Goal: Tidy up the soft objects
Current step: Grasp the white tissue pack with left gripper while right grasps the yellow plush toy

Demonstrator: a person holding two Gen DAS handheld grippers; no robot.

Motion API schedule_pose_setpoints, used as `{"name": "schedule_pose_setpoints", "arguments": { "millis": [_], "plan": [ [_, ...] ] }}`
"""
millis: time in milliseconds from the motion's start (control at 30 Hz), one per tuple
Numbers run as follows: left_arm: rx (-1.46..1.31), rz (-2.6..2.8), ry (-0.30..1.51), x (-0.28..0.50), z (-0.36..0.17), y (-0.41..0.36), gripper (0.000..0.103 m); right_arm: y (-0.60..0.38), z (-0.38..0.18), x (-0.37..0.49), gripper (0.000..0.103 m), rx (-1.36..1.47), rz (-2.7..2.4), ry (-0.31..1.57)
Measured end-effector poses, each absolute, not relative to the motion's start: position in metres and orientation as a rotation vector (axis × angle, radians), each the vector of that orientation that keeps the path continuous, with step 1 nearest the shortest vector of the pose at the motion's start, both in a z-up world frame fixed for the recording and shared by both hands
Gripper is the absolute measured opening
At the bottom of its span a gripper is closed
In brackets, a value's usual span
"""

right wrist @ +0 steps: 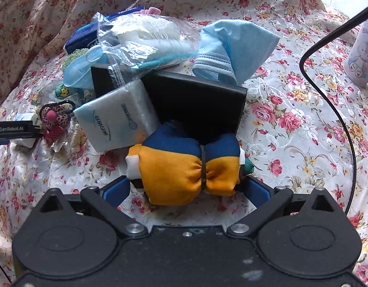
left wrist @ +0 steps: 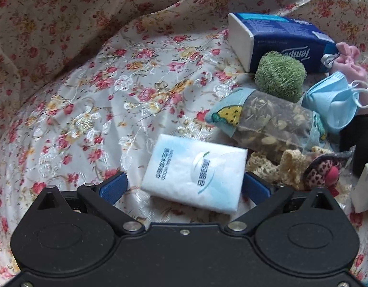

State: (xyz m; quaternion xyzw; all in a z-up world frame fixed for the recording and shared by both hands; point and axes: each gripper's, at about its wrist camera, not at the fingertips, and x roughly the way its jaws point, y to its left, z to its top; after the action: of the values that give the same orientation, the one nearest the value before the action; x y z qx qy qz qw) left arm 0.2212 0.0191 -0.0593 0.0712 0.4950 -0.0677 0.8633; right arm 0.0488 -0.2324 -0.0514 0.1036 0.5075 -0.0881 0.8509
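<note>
A floral, flower-embroidered cloth covers the tabletop and carries a heap of soft things toward its far right part. Largest in the heap are a black rectangular box and a dark blue cardboard tissue box lying on its side at the far edge of the pile. Beside these lie pale blue pleated face masks, a clear sachet of dried herbs with printed cloth ends and a round green mesh scrubber.

Nearer the front edge, a white soft pocket-tissue pack lies flat on the cloth between the wide-apart blue pads of the left gripper, which do not appear to press it. A small orange and navy fabric bundle tied with a dark band rests against the black box, between the equally spread pads of the right gripper; contact there cannot be told.

The step in hand looks like a two-handed pick-up approach. Next, each gripper probably needs to settle lower and close gently, squarely across its item, so the soft packs do not slip or crumple.
</note>
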Motion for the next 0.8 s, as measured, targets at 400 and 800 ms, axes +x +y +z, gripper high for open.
{"name": "schedule_pose_setpoints", "arguments": {
  "millis": [400, 800],
  "plan": [
    [0.016, -0.167, 1.006, 0.205, -0.037, 0.037, 0.076, -0.236, -0.038, 0.040, 0.069, 0.243, -0.181, 1.038],
    [0.017, -0.210, 0.986, 0.133, 0.020, 0.029, 0.076, -0.255, -0.010, 0.000, 0.053, 0.333, -0.218, 1.001]
  ]
}}
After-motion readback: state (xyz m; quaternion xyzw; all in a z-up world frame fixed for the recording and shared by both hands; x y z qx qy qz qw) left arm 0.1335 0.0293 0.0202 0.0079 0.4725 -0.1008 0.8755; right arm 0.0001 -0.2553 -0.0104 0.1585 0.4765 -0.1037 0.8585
